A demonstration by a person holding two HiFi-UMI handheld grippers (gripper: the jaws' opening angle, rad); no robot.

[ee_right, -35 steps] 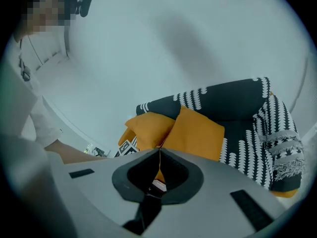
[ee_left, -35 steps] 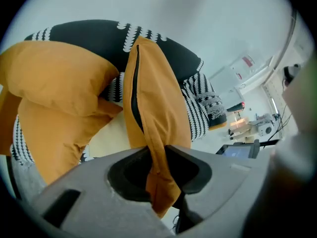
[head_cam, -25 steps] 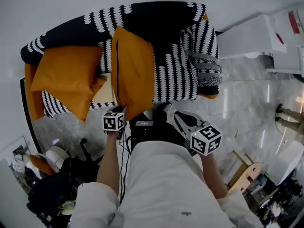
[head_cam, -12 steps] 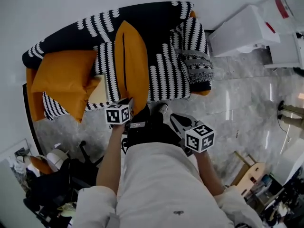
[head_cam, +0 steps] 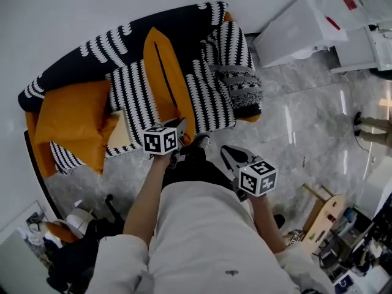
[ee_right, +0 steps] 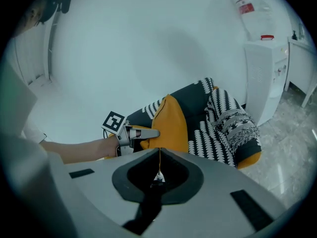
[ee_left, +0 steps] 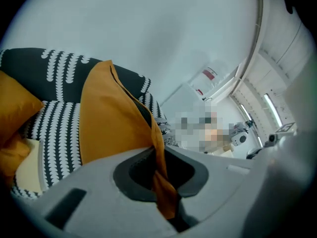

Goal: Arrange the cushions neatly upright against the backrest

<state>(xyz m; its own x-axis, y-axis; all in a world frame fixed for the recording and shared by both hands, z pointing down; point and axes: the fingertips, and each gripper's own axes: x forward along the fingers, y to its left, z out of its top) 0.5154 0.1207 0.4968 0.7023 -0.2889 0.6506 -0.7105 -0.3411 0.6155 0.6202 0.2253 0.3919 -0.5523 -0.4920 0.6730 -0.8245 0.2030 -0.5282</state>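
An orange cushion (head_cam: 164, 78) stands on edge across the seat of the black-and-white patterned sofa (head_cam: 214, 97), its far end against the backrest (head_cam: 116, 35). My left gripper (head_cam: 182, 126) is at the cushion's near corner. In the left gripper view the jaws have just been closing and pinch that orange corner (ee_left: 159, 175). A second orange cushion (head_cam: 67, 118) slumps at the sofa's left end. My right gripper (head_cam: 225, 150) hangs shut in front of the sofa, apart from the cushions. In its own view a thin thread (ee_right: 159, 162) shows at its tips (ee_right: 158, 180).
A knitted black-and-white cushion (head_cam: 242, 87) lies at the sofa's right end, and a cream pad (head_cam: 119, 130) lies on the seat at left. A white cabinet (head_cam: 294, 32) stands right of the sofa on grey marble floor (head_cam: 306, 127). Clutter (head_cam: 67, 250) sits at lower left.
The left gripper has moved right and up along the sofa's front with the cushion's corner. The cushion has turned from broad face to edge-on. The right gripper has shifted a little.
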